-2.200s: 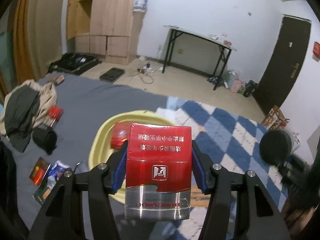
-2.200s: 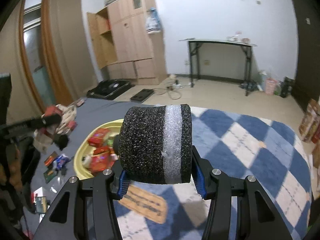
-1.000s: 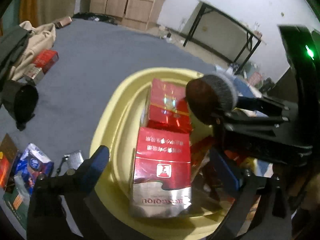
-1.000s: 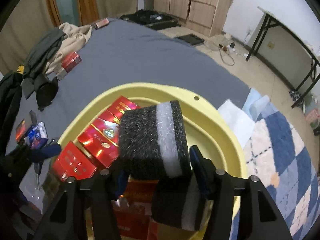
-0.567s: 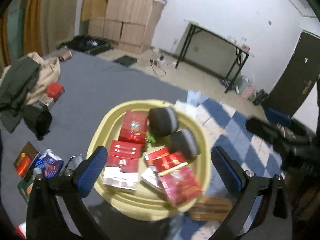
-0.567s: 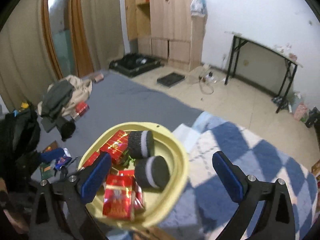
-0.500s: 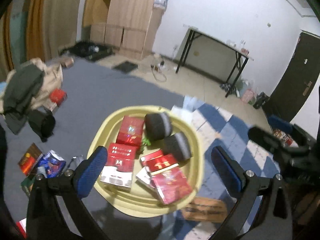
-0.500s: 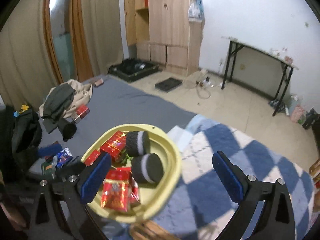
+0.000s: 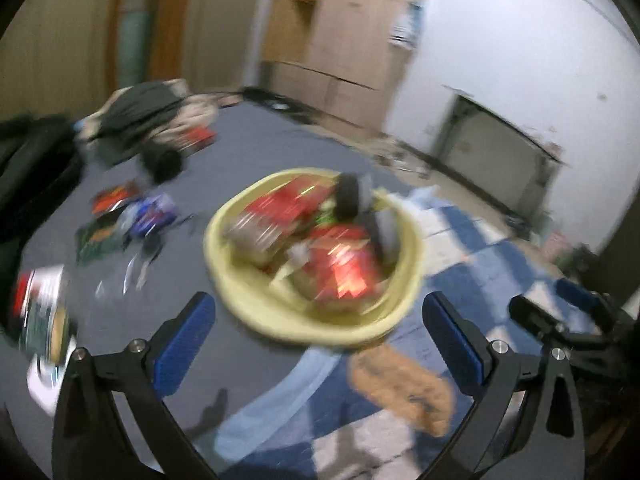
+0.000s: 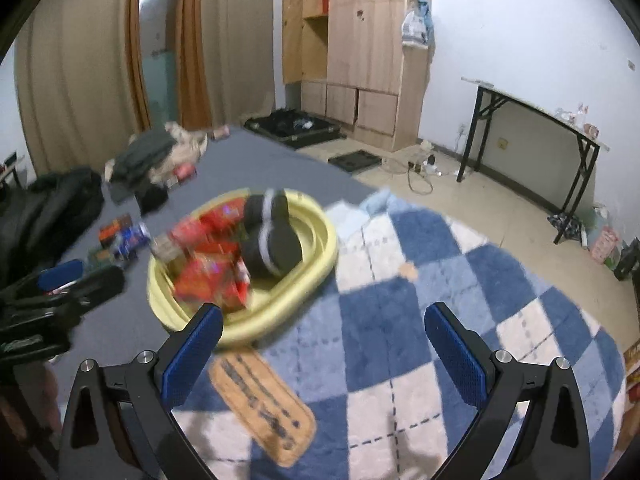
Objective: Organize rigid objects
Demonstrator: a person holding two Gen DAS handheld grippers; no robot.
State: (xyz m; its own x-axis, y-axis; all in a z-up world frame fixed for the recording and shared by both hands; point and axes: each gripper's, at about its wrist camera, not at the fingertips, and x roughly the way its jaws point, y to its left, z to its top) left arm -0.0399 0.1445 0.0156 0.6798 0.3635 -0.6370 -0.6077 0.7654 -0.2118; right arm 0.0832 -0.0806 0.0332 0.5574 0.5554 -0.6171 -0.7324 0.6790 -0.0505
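Filled yellow basin (image 10: pixel 320 256) blocks; checkered rug (image 10: pixel 460 300) lies bare.

Both views were dim, lit by flat indoor light with a cool cast on the white wall (image 10: pixel 520 20). The left wrist view was smeared by motion blur, worst over the yellow basin (image 9: pixel 256 316) and the floor clutter. The right wrist view was sharper, though its basin (image 10: pixel 316 264) blurred too. Fisheye bending curved the edges, with black vignetted corners.
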